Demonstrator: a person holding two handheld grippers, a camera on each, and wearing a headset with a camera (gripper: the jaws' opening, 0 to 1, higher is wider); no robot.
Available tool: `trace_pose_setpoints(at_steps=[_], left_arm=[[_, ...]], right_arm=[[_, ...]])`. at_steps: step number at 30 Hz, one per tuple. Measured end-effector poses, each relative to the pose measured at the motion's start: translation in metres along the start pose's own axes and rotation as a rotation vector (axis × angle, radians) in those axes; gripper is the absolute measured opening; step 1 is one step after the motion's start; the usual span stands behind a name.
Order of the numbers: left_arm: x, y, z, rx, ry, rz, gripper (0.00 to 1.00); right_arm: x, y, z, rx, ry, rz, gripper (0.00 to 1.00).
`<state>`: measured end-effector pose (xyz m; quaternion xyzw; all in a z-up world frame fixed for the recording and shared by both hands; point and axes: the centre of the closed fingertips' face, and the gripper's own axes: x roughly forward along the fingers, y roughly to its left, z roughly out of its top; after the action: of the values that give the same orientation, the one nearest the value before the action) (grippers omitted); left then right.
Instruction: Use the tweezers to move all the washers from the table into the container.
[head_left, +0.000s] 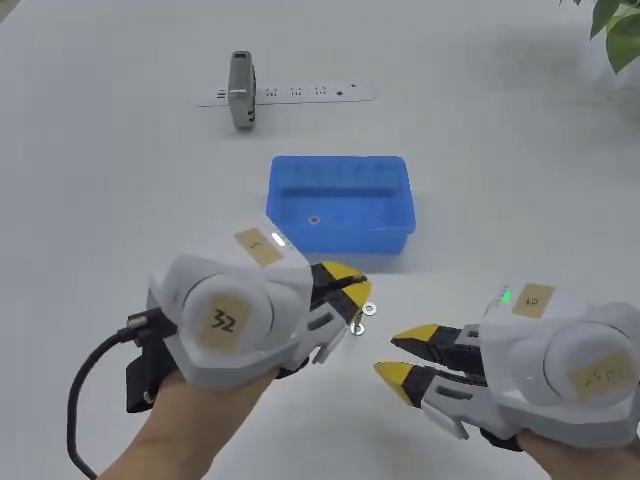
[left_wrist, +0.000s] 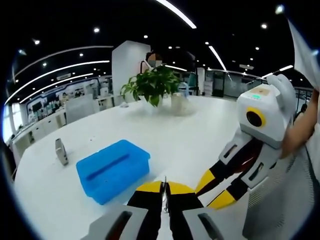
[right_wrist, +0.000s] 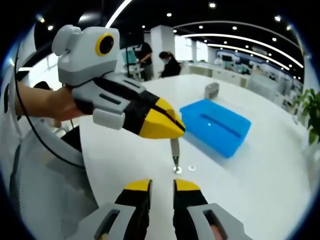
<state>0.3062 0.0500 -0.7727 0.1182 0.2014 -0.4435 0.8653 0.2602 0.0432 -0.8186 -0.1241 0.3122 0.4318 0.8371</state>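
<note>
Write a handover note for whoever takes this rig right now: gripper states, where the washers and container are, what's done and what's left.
Left gripper: shut on the thin metal tweezers, tips pointing down at a small flat metal washer on the white table; I cannot tell if they touch.
Right gripper: open, empty, low over the table beside that spot.
A second washer lies next to the first, on the near side of the rectangular blue plastic container.
Done: one washer in the container.
Left: lift the two washers on the table and drop each in.
</note>
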Motion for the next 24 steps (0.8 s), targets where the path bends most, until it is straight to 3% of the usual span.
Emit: trace_pose_setpoints(at_steps=[13,24], left_arm=[[0.0039,0.001,-0.0113,0.002,0.021,0.009,0.01],[0.0041,0.0026,-0.0112,-0.003,0.031,0.004,0.0]], right_arm=[[0.0005,-0.0015,-0.0024,0.003,0.006,-0.003,0.13],[0.0015,-0.006,-0.0087,0.018,0.007,-0.012,0.11]])
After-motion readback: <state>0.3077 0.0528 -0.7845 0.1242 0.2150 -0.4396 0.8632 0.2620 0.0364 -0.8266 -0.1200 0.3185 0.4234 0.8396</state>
